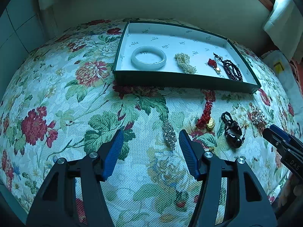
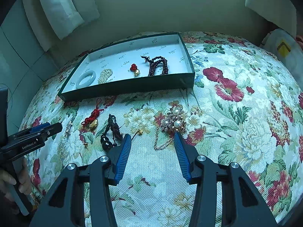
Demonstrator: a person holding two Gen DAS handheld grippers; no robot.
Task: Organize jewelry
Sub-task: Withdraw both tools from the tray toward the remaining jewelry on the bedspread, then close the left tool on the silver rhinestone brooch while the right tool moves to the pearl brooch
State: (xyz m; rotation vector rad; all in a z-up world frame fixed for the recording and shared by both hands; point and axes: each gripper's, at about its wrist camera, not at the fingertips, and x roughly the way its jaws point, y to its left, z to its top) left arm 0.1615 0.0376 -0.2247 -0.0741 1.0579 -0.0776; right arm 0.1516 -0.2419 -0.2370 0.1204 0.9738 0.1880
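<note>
Floral cloth on the tabletop (image 1: 56,94), green tray (image 1: 181,79) at the back. From my left tool (image 1: 151,141), spread and empty: tray's already got the jade bangle (image 1: 148,57), pearl strand (image 1: 185,63), a red-knot charm (image 1: 214,65) and dark beads (image 1: 232,70). Rhinestone clip (image 1: 169,134) sits loose just ahead. From my right tool (image 2: 152,141), also spread with nothing in it: pearl brooch (image 2: 175,121), gold chain (image 2: 161,141), black pendant (image 2: 110,134) and red tassel (image 2: 92,118) are not in the tray yet. Roughly halfway, I'd say.
</note>
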